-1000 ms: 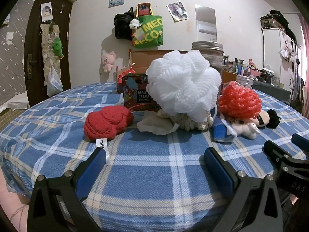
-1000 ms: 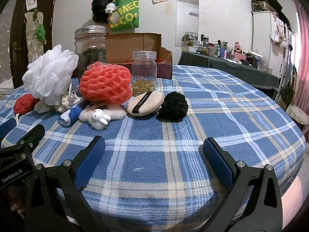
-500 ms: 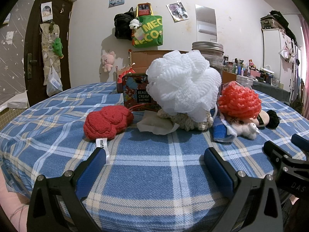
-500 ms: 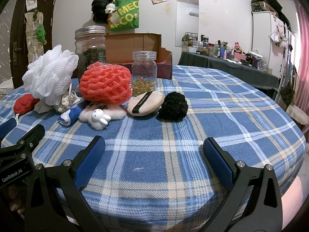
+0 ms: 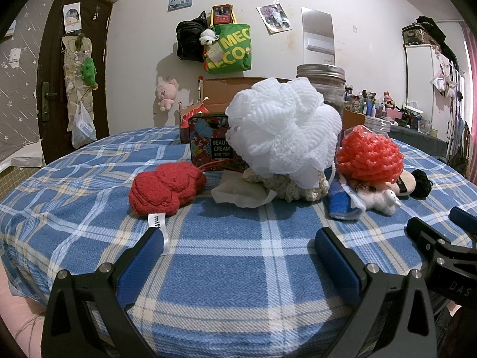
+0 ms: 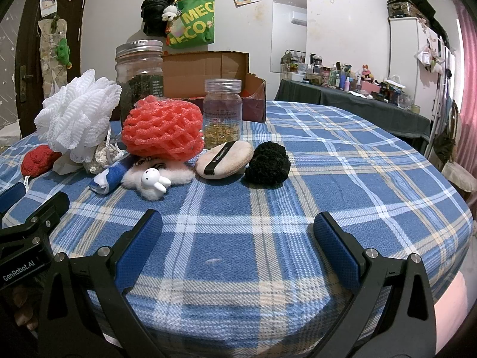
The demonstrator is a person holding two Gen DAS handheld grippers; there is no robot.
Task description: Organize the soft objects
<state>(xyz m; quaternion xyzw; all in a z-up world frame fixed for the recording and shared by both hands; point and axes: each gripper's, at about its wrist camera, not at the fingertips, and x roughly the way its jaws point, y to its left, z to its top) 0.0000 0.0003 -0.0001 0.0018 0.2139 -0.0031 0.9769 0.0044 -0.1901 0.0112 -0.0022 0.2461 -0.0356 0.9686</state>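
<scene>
A: So, the largest is the frilly white mesh pouf (image 5: 283, 131), atop a knobbly cream knit lump (image 5: 293, 186).

B: Right of the pouf sits the coral foam net ball (image 6: 163, 131); left, the nubby red plush (image 5: 165, 189). Beyond the coral ball lie a flat beige powder puff (image 6: 225, 159) and a fuzzy black pom-pom (image 6: 268, 164).

A: Nothing has shifted since earlier. All rest on the blue plaid tablecloth (image 6: 342, 161).

B: The left gripper (image 5: 237, 256) and right gripper (image 6: 238, 240) both gape wide, empty.
</scene>
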